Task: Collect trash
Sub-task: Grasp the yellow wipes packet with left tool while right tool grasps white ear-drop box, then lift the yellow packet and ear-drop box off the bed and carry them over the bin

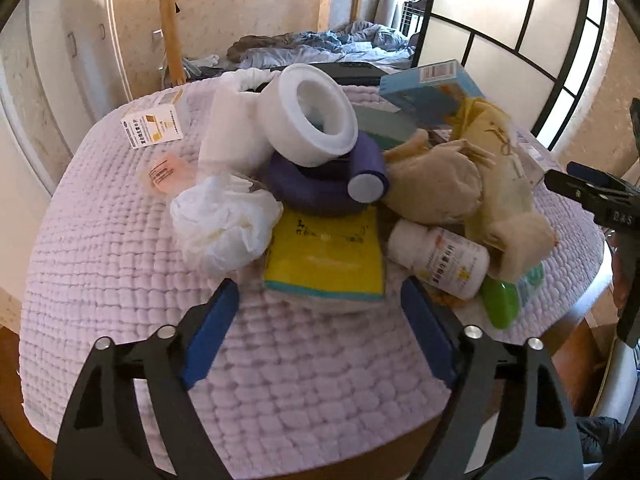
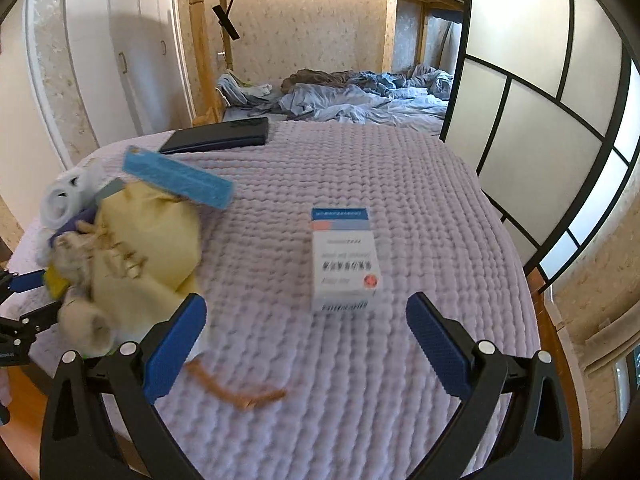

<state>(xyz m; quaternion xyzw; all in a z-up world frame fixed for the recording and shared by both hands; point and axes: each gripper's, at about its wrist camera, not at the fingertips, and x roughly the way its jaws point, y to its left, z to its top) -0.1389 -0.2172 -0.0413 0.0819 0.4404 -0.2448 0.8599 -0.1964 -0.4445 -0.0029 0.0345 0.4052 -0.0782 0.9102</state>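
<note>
Trash pile point(image 1: 320, 184) sits just ahead of my left hand-held gripper point(image 1: 320, 312), jaws apart, nothing btwn. White medicine box point(image 2: 344, 260) lies ahead of right hand-held gripper point(image 2: 306, 320), also apart, long axis pointing away; right's nearer.

The right gripper point(image 2: 306, 322) hangs over a lilac quilted cover point(image 2: 400, 184), its blue-padded jaws spread wide with nothing between them. Just ahead of them a white medicine box point(image 2: 344, 260) with a blue band lies flat on the cover. To the left sits a heap: a pale yellow cloth point(image 2: 148, 232), a blue carton point(image 2: 180, 180) tilted on top, and a white foam ring point(image 2: 60, 200). A brown strip point(image 2: 240, 394) lies near the left jaw. A black case point(image 2: 218, 140) rests at the far edge, before a rumpled bunk bed point(image 2: 360, 96).
</note>
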